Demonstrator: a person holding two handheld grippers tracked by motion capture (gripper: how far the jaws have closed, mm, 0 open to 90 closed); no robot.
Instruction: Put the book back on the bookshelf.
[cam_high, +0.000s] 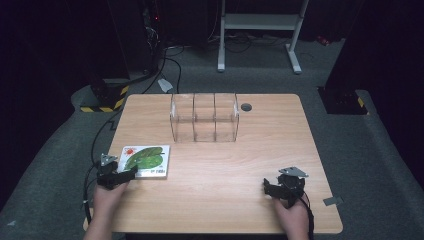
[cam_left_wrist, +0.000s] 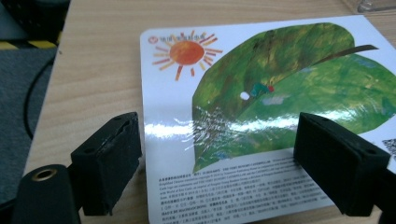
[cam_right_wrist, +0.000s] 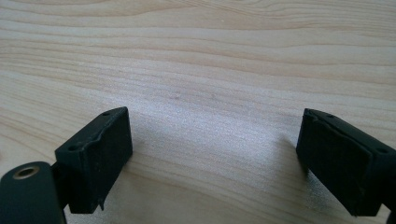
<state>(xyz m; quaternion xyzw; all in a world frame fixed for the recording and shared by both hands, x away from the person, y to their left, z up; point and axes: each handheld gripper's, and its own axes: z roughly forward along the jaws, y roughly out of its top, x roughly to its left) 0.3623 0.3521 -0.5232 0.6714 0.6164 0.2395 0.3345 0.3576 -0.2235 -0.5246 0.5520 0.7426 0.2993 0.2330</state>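
Left gripper (cam_high: 131, 173) and right gripper (cam_high: 266, 185), each hand-held low near the person, jaws spread wide, gripping nothing.

Two black grippers, one per hand. Left gripper (cam_high: 116, 176): grey three-cornered plate on top, black cable trailing off the table edge. Right gripper (cam_high: 282, 187): same grey plate, black cable running back along the wrist. Jaws blocky, matt black, small screw holes in the faces, brass-ringed hole at lower left. Forearms bare, no sleeves.

1 picture book (cam_high: 145, 161), 1 clear 3-compartment organiser (cam_high: 204, 118), 2 tongs (cam_high: 131, 174) (cam_high: 267, 186), 1 table (cam_high: 260, 145)
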